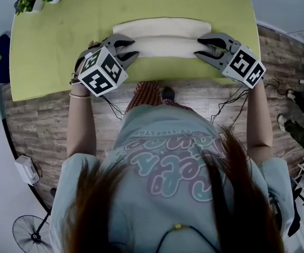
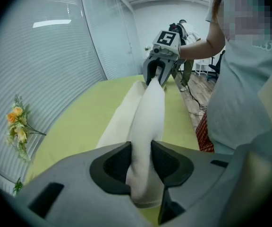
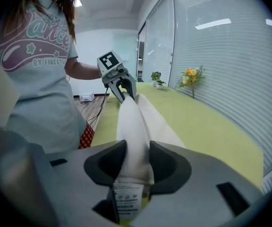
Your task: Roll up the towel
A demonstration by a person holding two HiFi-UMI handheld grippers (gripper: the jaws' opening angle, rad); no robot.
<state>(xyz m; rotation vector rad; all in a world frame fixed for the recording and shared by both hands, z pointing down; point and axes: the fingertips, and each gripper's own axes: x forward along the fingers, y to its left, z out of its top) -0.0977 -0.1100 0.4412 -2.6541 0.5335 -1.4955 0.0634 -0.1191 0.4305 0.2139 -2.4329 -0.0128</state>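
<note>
Towel [image 1: 162, 29]: lay near the tabletop's [image 1: 51, 57] near edge, its near side rolled.
Left claw [image 1: 132, 50]: I had it clamped on the roll's left end.
Right claw [image 1: 200, 46]: clamped on the right end.
Rolling: I judged both ends should turn together, keeping the roll tight and straight.

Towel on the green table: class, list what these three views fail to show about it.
- Both ends of the towel: head view, covered by the left gripper and right gripper.
- Number of turns in the roll: both gripper views, the end sits inside the jaws.
- Print on the care label: right gripper view, too small.
- Towel's underside: every view, it lies against the table.
</note>
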